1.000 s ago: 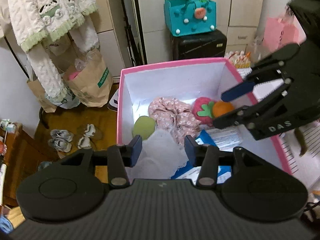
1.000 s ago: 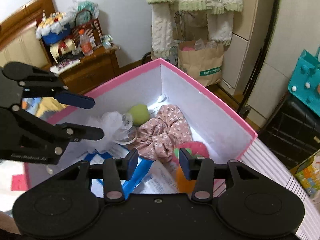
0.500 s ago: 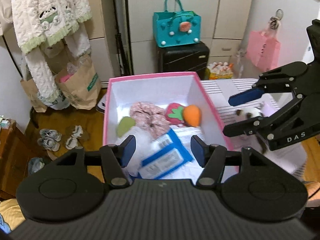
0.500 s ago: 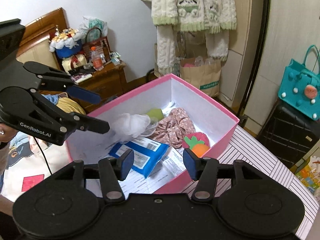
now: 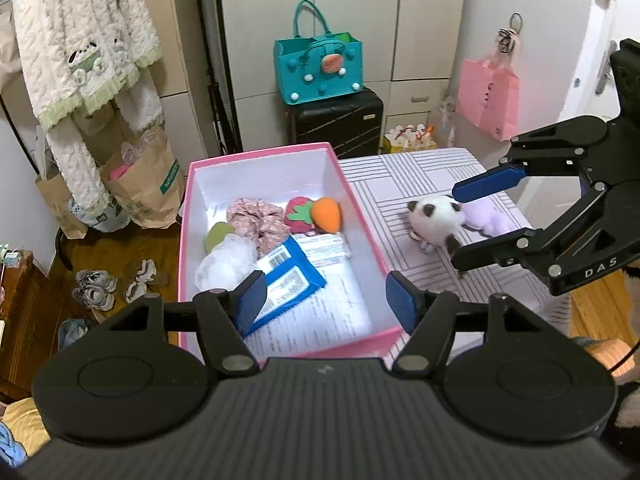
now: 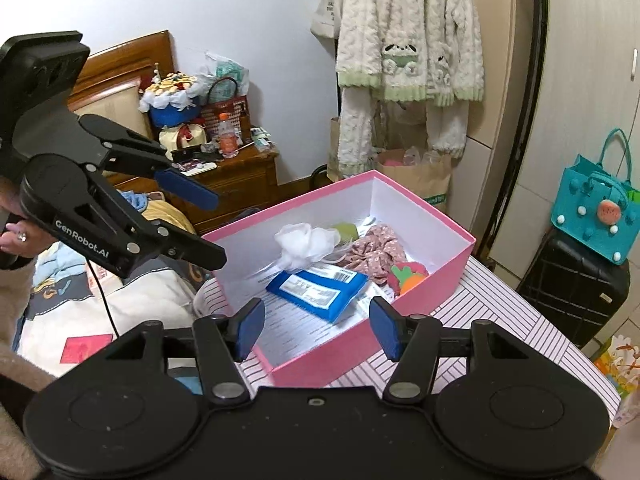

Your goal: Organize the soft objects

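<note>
- Centrally in both views, the pink box (image 5: 362, 216) sits on the striped counter (image 5: 400, 176), open-topped, with printed paper lining its floor.
- Inside it, toward the far end, lie a floral scrunchie (image 5: 258, 222), a green puff (image 5: 218, 236), a strawberry plush (image 5: 298, 214) touching a carrot plush (image 5: 327, 214), and a white mesh pouf (image 5: 226, 262).
- A blue packet (image 5: 286, 284) lies flat near the middle of the box, just beside the pouf.
- Right of the box, on the counter, a white-and-dark plush toy (image 5: 434, 220) lies touching a lilac plush (image 5: 486, 220).
- The left claw (image 5: 326, 300) fills the lower part of its own view, above the near end of the box; its jaws are opening, spread, with nothing pinched.
- The right claw (image 5: 470, 224) reaches in from the right edge of that view, in front of the plush toys; its jaws are also opening, and empty.
- Farther out, a teal bag (image 5: 320, 68) stands on a black suitcase (image 5: 336, 124) at upper centre, and a cream robe (image 5: 84, 52) hangs at upper left.
</note>
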The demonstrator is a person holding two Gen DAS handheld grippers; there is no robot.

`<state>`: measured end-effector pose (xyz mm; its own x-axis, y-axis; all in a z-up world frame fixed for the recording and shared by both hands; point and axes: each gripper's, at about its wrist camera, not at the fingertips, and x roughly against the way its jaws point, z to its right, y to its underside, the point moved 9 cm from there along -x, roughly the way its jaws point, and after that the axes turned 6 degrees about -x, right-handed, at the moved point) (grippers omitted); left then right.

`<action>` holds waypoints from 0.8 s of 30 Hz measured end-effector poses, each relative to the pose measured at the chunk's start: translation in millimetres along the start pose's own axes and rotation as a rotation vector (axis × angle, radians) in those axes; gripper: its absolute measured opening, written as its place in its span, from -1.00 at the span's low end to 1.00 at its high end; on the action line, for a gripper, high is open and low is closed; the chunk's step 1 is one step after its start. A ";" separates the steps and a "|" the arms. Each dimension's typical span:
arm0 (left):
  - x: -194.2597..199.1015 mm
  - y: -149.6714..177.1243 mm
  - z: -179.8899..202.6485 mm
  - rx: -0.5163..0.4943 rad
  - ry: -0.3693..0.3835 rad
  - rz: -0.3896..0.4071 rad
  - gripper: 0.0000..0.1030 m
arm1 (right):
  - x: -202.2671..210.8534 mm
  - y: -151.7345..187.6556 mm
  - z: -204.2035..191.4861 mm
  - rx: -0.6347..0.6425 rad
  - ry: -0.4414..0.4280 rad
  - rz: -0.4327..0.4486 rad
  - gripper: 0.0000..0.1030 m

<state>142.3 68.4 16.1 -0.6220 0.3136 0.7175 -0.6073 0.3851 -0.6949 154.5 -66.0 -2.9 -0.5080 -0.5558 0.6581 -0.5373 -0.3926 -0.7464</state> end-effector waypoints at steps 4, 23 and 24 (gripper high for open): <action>9.7 4.8 12.6 -0.022 0.005 -0.021 0.32 | 16.7 8.9 -7.3 0.007 -0.010 -0.001 0.25; -21.8 31.8 98.6 -0.167 0.163 -0.132 0.37 | 59.0 90.2 8.5 -0.089 0.023 -0.015 0.35; -25.5 31.7 104.0 -0.175 0.173 -0.120 0.37 | 59.0 95.6 12.0 -0.099 0.028 -0.016 0.35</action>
<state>87.5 -17.7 -29.3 -0.4475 0.3948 0.8024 -0.5676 0.5679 -0.5960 81.2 -145.1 -36.6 -0.5162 -0.5290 0.6735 -0.6086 -0.3267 -0.7231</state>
